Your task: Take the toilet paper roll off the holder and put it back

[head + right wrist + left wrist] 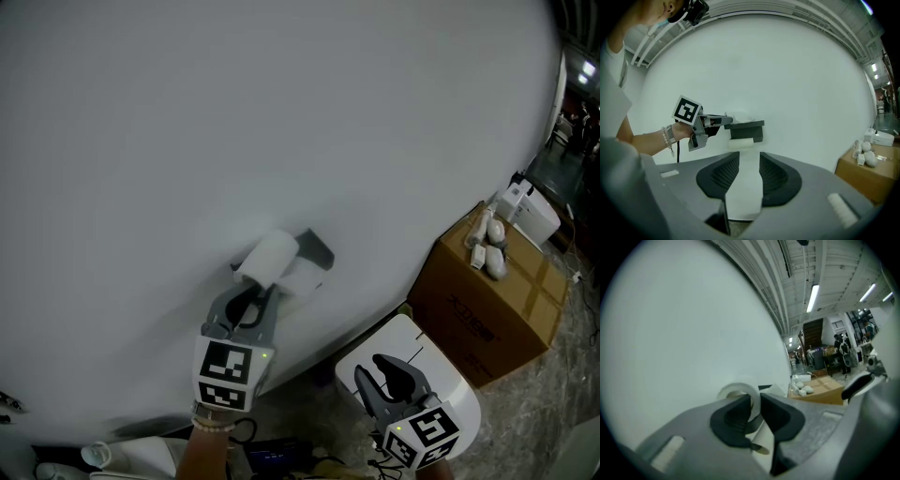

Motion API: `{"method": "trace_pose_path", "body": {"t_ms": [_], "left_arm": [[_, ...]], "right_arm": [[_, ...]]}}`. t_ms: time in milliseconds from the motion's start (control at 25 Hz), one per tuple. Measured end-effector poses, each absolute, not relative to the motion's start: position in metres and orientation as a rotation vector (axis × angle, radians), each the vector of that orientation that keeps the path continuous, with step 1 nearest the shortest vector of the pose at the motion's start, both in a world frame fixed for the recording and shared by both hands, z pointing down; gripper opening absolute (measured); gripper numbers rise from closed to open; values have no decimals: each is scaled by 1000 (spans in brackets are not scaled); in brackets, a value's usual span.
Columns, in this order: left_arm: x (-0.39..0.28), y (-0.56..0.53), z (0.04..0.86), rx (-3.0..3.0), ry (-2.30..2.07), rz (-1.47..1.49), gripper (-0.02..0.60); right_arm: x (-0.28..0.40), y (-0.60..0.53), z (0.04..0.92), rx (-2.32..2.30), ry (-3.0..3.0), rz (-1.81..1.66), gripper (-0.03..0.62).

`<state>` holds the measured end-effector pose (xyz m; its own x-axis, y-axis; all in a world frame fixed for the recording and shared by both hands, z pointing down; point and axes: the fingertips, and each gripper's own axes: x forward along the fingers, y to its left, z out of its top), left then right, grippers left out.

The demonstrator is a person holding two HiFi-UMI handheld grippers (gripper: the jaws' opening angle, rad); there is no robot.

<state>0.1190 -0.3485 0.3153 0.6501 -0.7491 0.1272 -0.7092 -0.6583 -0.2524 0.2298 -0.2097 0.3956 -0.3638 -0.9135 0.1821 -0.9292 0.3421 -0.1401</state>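
Jaws on the left gripper (pixel 755 405) are pinched in narrow, clamped on the rim of the toilet paper roll (pixel 269 257). The roll sits right up against the dark holder (pixel 317 248) on the curved white wall (pixel 281 112), with a loose sheet hanging just below it. Over on the right, the right gripper (pixel 387 367) hangs lower and well apart from the roll, jaws spread and gripping nothing, above a white rounded unit (pixel 417 339). Beside that stands a cardboard box (pixel 487 305) with small white items on top.
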Motion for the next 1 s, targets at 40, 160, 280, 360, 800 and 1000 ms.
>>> {"method": "trace_pose_path", "body": {"t_ms": [40, 160, 280, 360, 800, 1000], "left_arm": [[118, -347, 314, -2694, 1195, -319, 57], [114, -341, 307, -2707, 1186, -285, 57], [109, -335, 302, -2698, 1195, -273, 55], [103, -330, 297, -2693, 1205, -255, 55], [30, -290, 273, -2625, 1307, -200, 55], [-5, -270, 271, -2590, 1437, -217, 55]], "right_arm": [[229, -211, 394, 1726, -2521, 334, 121], [226, -214, 389, 1707, -2553, 316, 121], [224, -219, 383, 1686, -2582, 293, 121], [220, -223, 379, 1671, -2600, 280, 121], [140, -248, 343, 1423, -2803, 153, 143], [99, -257, 333, 1234, -2897, 112, 143]]}}
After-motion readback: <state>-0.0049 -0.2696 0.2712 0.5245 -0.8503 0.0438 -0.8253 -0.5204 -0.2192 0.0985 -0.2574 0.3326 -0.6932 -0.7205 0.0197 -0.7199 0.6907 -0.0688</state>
